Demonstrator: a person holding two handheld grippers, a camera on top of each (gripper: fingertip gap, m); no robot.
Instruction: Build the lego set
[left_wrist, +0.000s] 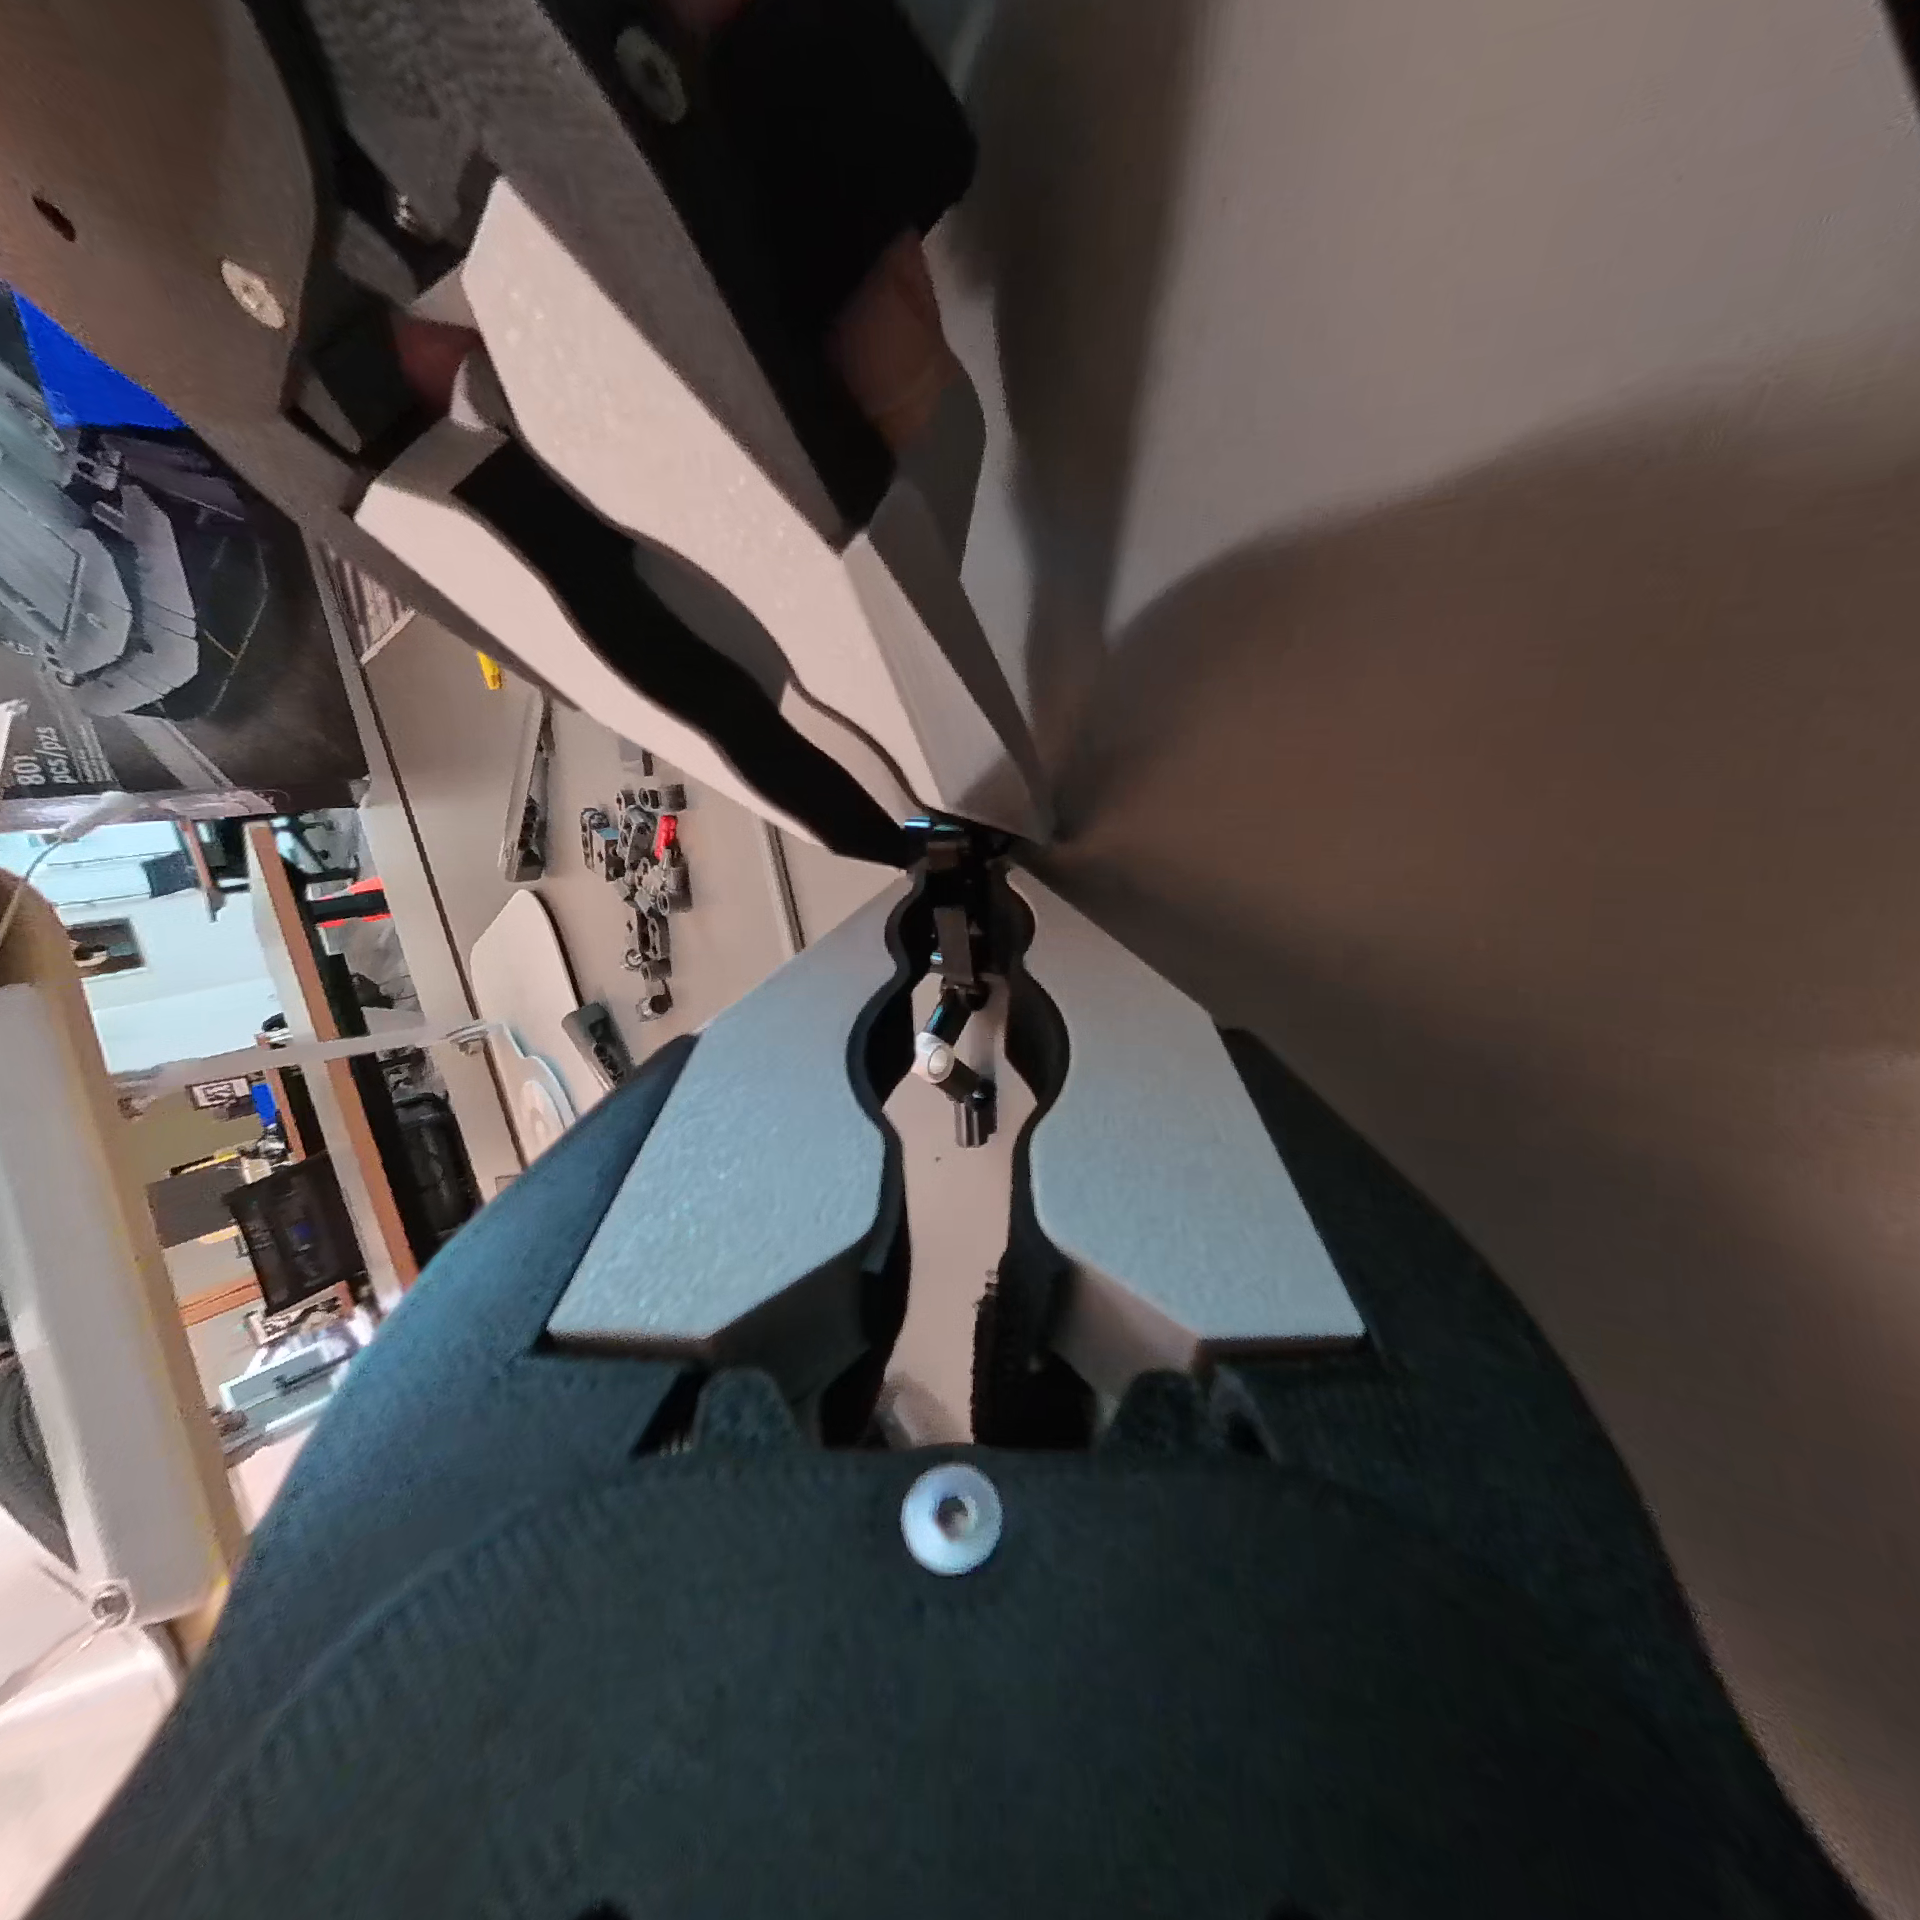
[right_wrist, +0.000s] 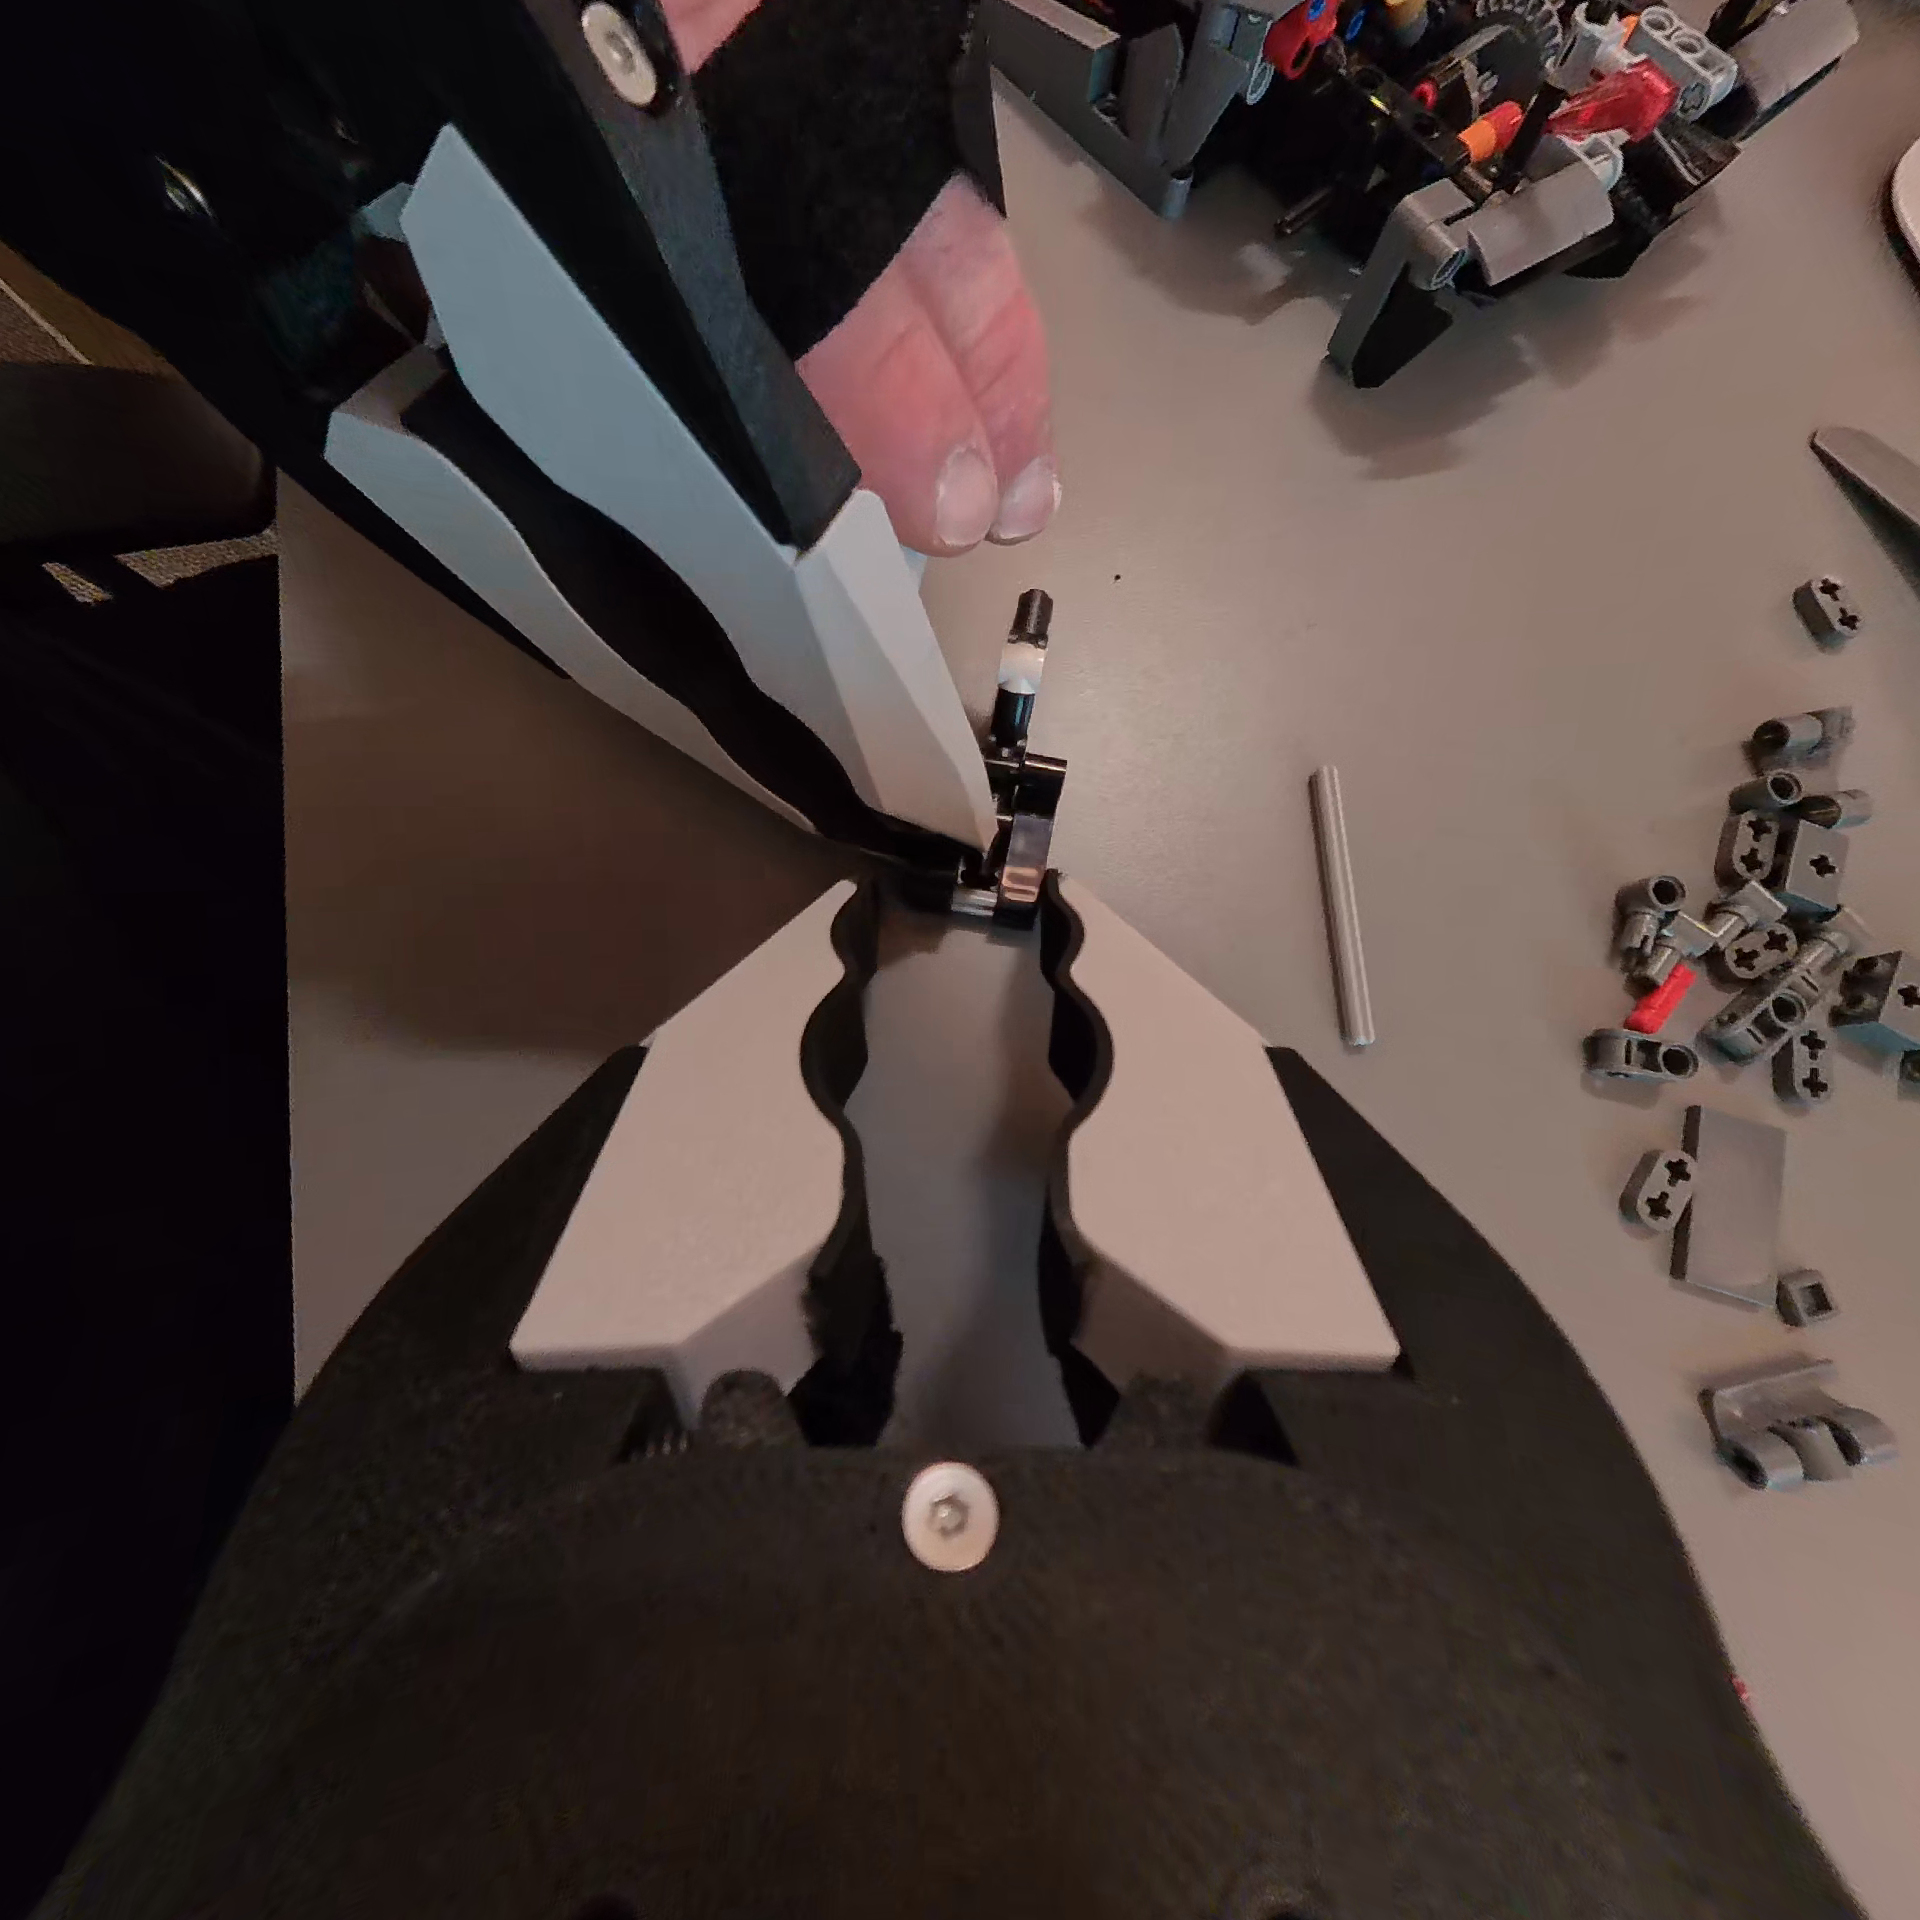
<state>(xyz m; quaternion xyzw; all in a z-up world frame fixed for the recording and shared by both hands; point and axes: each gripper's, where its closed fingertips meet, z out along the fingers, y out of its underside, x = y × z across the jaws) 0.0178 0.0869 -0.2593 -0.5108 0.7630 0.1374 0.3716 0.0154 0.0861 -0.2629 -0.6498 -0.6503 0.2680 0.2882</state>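
A small black brick assembly (right_wrist: 1023, 821) with a black axle and a white bush (right_wrist: 1018, 665) hangs above the grey table (right_wrist: 1195, 623), between both grippers. My left gripper (left_wrist: 961, 894) is shut on its black connector (left_wrist: 951, 930); the axle and white bush (left_wrist: 935, 1060) run back between my fingers. In the right wrist view the left gripper (right_wrist: 977, 836) comes in from the upper left. My right gripper (right_wrist: 961, 899) is shut on the glossy black end piece (right_wrist: 1013, 888) of the same assembly. It meets the left gripper tip to tip in the left wrist view (left_wrist: 935, 826).
A grey axle (right_wrist: 1340, 904) lies on the table to the right. Farther right are a pile of grey connectors with one red piece (right_wrist: 1766, 935) and a grey panel (right_wrist: 1730, 1205). A part-built brick model (right_wrist: 1455, 125) stands at the back. A person's fingers (right_wrist: 966, 436) hold the left gripper. Both grippers' tips are close together, under 4 cm apart.
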